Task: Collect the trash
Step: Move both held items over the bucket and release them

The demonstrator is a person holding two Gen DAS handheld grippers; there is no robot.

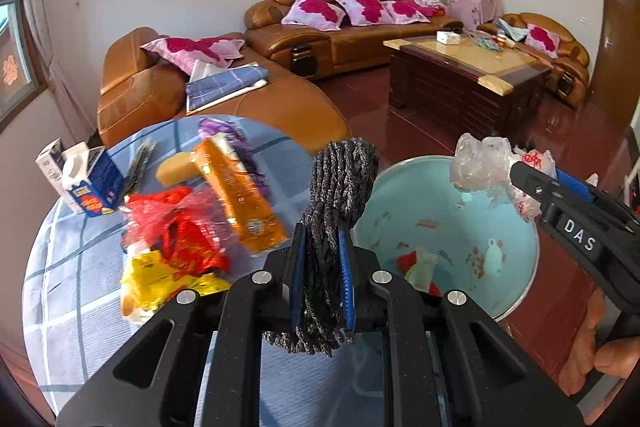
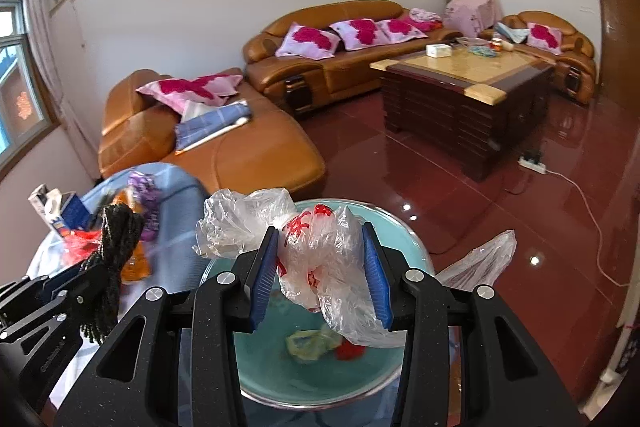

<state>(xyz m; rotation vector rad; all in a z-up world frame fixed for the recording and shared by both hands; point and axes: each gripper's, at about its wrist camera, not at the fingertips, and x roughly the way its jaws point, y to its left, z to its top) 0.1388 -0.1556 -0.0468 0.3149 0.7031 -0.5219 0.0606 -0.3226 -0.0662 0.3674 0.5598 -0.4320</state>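
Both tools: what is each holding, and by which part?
Left tool pinches the dark knitted cloth near its lower end. Right tool clamps the crumpled plastic bag around its middle.

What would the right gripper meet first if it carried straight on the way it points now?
Probably the inside of the teal basin, below and ahead of the right gripper, which is shut on the crumpled plastic bag. The bag would get there before the fingers; depth is hard to judge in a fisheye view.

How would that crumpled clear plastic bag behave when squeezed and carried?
Probably floppy: the plastic bag bulges and droops between the right gripper pads. Likely very light, being thin see-through film. Possibly slippery, so loose folds could slide out over the basin.
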